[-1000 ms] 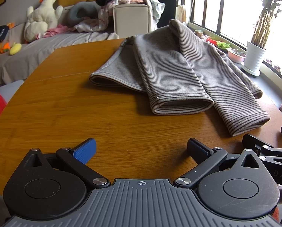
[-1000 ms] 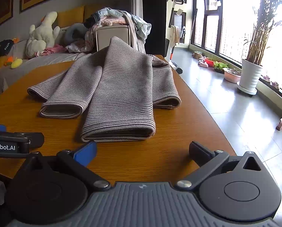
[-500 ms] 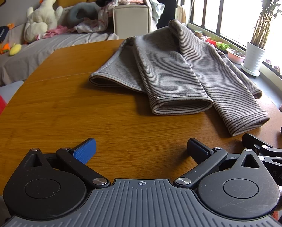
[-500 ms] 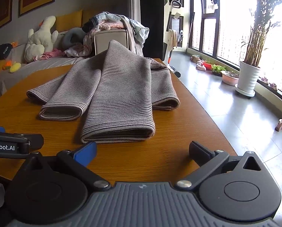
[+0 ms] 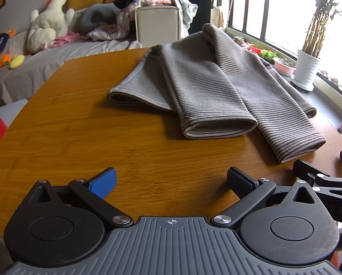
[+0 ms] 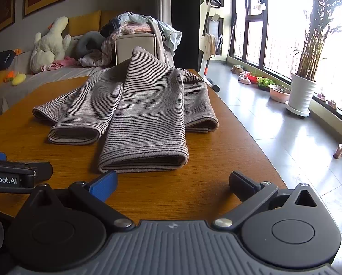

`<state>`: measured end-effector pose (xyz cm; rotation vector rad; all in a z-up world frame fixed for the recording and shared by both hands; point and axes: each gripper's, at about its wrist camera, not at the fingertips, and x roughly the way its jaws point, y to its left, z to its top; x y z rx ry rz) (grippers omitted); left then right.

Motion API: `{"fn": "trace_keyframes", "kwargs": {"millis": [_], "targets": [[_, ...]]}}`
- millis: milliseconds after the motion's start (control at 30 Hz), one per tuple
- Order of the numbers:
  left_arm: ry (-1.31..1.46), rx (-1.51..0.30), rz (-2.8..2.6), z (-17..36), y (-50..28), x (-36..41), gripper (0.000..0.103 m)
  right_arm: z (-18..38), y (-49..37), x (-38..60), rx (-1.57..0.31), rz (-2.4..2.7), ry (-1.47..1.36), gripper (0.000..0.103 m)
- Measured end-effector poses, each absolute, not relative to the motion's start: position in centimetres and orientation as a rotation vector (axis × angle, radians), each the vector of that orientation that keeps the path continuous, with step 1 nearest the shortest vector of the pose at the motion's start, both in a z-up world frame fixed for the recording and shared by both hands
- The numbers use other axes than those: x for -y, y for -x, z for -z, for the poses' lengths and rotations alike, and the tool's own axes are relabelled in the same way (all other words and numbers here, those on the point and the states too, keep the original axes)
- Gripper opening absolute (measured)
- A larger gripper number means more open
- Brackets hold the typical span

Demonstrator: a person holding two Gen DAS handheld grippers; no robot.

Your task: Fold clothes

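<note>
sweater [image 6: 145, 114] lying on the counter [image 5: 79, 126], sleeves laid over the body | left gripper [image 5: 171, 181] and right gripper [image 6: 173, 181] both wide, holding nothing | I'd pinch both hem corners evenly, then fold away

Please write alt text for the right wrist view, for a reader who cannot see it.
A striped grey garment lies partly folded on a wooden table, just ahead of the open, empty right gripper. The left gripper shows at the left edge.
</note>
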<state>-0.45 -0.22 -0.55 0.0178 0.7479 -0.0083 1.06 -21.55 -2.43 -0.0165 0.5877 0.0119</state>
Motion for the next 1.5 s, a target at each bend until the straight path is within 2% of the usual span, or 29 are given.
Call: {"fn": "trace_keyframes", "kwargs": {"millis": [767, 1067, 1133, 1300, 1500], "targets": [[-0.021, -0.765, 0.037, 0.5, 0.4, 0.0, 0.103, 2.7, -0.7, 21.6, -0.572, -0.022, 0.013, 0.103], [-0.001, -0.793, 0.135, -0.3, 0.0, -0.7, 0.103, 1.8, -0.9, 22.6, -0.619, -0.155, 0.019, 0.103], [0.022, -0.760, 0.185, -1.4, -0.8, -1.3, 0.103, 1.0, -1.2, 23.2, -0.614, -0.214, -0.006, 0.103], [0.002, -0.661, 0.226, -4.1, -5.6, -2.1, 0.103, -2.5, -4.0, 23.3, -0.459, -0.205, 0.077, 0.103], [0.061, -0.655, 0.243, -4.2, -14.4, -2.4, 0.103, -3.7, -13.4, 24.5, -0.480, -0.219, -0.109, 0.103]]}}
